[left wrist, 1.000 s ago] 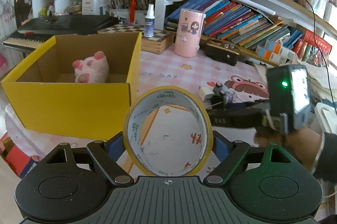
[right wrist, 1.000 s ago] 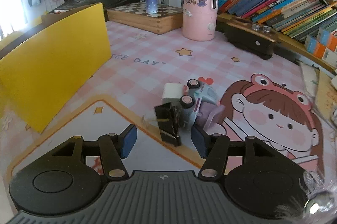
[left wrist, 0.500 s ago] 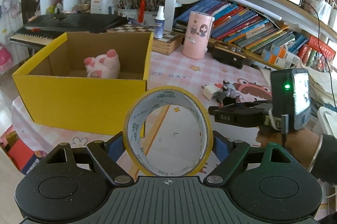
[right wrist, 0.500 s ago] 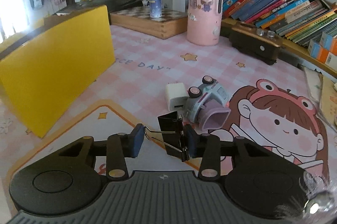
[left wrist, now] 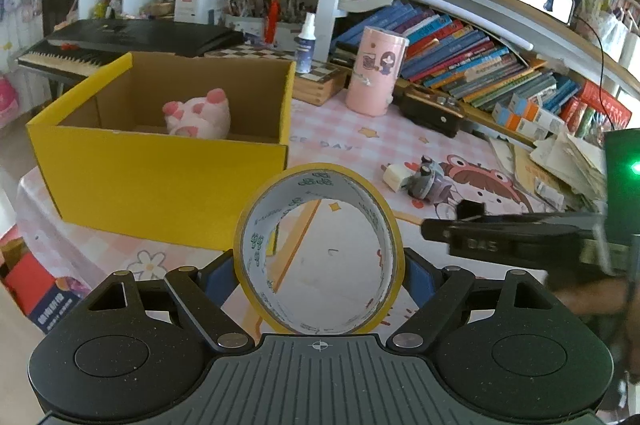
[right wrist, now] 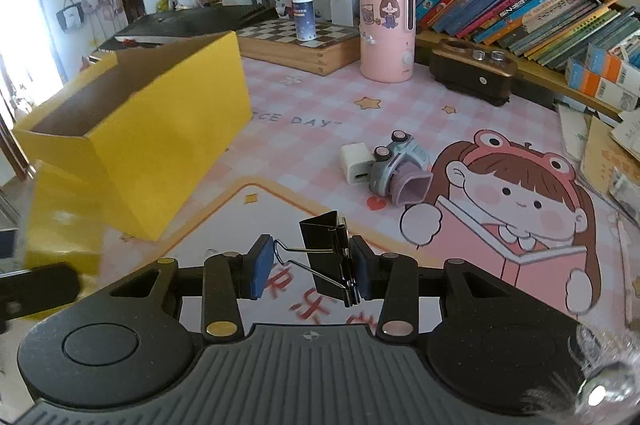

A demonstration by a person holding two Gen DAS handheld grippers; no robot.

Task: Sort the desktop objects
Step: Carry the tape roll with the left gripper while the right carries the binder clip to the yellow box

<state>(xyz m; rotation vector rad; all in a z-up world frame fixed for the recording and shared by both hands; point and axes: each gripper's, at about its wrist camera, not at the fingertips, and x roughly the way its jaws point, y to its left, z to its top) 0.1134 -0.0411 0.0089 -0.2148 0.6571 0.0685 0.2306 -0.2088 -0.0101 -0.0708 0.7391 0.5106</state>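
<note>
Right wrist view shows the right tool (right wrist: 308,267) clamped on a black binder clip (right wrist: 330,257) at lower centre, lifted off the pink table (right wrist: 400,113): light, stiff, springy, likely to twist on its wire handle. Left tool (left wrist: 320,269) grips a yellow tape roll (left wrist: 320,249) across its rim; light, rigid. Yellow box (left wrist: 160,169) sits left of frame, cluttered bookshelves (left wrist: 480,65) behind.
</note>
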